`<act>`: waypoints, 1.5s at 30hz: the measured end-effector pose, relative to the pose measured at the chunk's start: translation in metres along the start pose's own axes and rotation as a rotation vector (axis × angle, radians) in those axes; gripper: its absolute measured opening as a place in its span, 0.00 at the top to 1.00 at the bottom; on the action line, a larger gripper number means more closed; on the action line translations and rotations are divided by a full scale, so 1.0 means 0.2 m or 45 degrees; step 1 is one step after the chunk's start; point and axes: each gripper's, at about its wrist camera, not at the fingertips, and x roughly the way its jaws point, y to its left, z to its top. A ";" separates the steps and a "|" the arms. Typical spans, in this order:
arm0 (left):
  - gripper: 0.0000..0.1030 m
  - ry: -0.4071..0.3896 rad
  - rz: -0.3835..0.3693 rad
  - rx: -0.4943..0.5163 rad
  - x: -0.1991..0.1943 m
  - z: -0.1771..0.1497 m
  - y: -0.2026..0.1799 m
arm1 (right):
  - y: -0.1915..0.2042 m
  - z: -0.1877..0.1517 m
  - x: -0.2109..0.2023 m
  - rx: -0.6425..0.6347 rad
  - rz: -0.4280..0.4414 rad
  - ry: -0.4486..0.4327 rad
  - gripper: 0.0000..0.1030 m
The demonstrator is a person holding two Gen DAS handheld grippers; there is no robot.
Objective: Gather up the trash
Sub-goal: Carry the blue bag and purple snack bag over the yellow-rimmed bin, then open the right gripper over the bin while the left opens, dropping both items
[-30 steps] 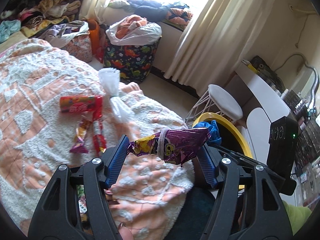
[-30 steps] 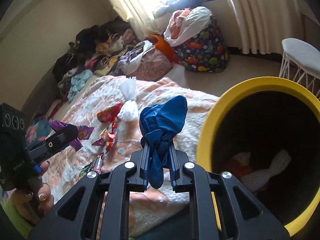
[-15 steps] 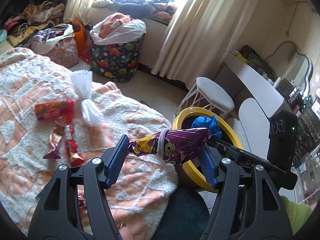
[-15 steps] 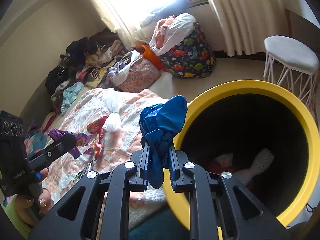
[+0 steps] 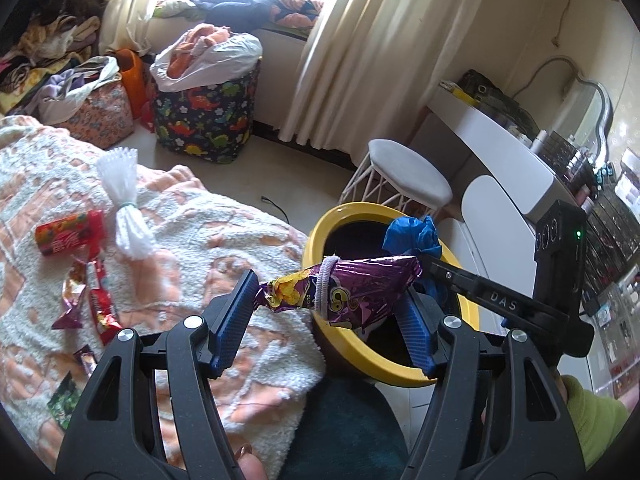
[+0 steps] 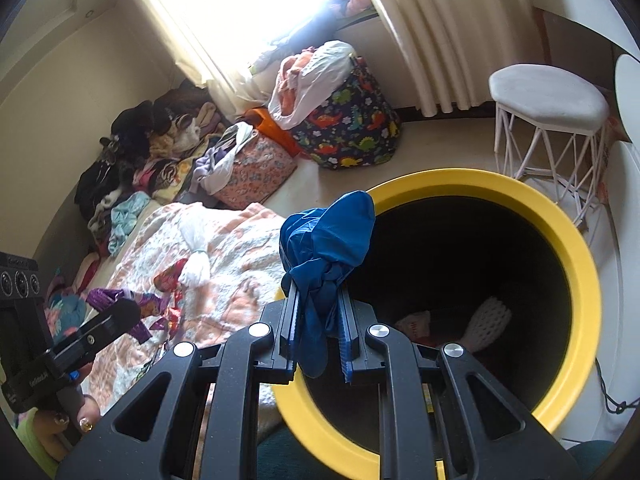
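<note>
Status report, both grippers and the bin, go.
Left gripper clamps purple snack bag. Right gripper shut on blue wad. Yellow bin open, nothing blocking it.

Light source: daylight admitted through the window (image 6: 280, 12), blown out to white.
Bin (image 6: 576, 264) interior: left in deep shadow.
Sharpness: detail rendered crisply, no motion blur.
Edges: strong fisheye bending, corners vignetted black.

Both tools (image 5: 332, 300) (image 6: 318, 320) clamped, tilted downward
</note>
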 end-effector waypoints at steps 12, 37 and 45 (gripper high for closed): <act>0.43 0.040 -0.051 0.086 0.09 -0.01 -0.15 | -0.19 0.05 -0.09 0.094 -0.055 -0.050 0.85; 0.43 0.163 -0.105 0.235 0.39 -0.05 -0.36 | -0.43 0.03 -0.10 0.242 -0.119 -0.040 0.77; 0.40 0.175 -0.068 0.253 0.48 -0.03 -0.37 | -0.48 0.01 -0.09 0.286 -0.123 -0.034 0.53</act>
